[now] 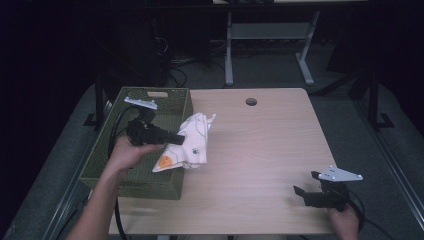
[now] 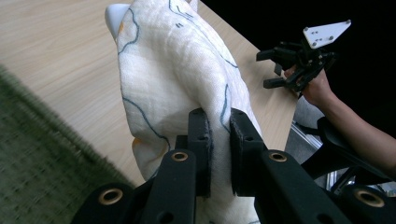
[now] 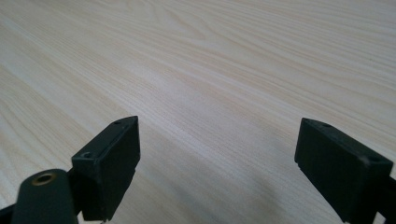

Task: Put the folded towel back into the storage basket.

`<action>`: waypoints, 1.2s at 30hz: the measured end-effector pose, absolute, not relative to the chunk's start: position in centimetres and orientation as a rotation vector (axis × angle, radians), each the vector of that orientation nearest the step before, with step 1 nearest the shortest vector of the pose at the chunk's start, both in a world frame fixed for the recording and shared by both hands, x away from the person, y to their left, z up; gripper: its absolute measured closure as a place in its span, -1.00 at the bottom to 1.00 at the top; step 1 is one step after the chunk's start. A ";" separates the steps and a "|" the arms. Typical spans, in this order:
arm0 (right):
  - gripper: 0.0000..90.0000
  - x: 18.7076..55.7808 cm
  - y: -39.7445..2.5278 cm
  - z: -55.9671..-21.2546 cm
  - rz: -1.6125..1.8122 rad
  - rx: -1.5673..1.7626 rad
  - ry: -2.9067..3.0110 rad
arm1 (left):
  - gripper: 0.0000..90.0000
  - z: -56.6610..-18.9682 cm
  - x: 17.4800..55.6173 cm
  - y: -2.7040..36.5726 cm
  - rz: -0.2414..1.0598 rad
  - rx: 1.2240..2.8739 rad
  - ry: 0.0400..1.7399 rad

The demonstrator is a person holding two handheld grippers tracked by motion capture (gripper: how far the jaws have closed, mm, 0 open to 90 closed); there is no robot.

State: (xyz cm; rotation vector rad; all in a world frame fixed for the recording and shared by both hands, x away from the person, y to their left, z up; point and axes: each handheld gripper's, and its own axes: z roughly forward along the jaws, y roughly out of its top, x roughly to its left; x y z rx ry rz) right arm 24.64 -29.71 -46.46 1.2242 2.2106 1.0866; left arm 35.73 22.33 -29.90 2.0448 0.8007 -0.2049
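High view shows our left gripper [image 1: 176, 137] clamped on the white printed cloth [image 1: 192, 142], lifted beside the green basket [image 1: 176, 102], while our right gripper [image 1: 306, 185] rests wide open, empty, near the table [image 1: 270, 140] edge

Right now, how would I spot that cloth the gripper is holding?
Start at the light wooden table and go to the green mesh basket on its left side. Just right of the basket, the left gripper pinches a white cloth, lifting it, a soft crumpled bundle with thin dark lines and an orange spot.
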 end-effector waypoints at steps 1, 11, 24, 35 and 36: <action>-0.70 24.6 -29.7 -46.5 1.082 1.221 2.212 | 0.82 -29.9 35.7 22.6 -0.200 2.044 0.798; -0.70 24.6 -29.5 -46.6 1.079 1.224 2.217 | 0.82 -29.9 35.7 25.2 -0.170 2.036 0.841; -0.70 24.8 -29.5 -46.7 1.060 1.226 2.225 | 0.82 -29.9 35.2 27.6 -0.145 2.036 0.875; -0.70 24.8 -29.5 -46.8 1.047 1.227 2.227 | 0.82 -30.7 35.5 29.8 -0.107 2.057 0.960; -0.70 24.8 -29.5 -46.7 1.049 1.230 2.225 | 0.82 -30.8 35.6 29.9 -0.100 2.062 0.966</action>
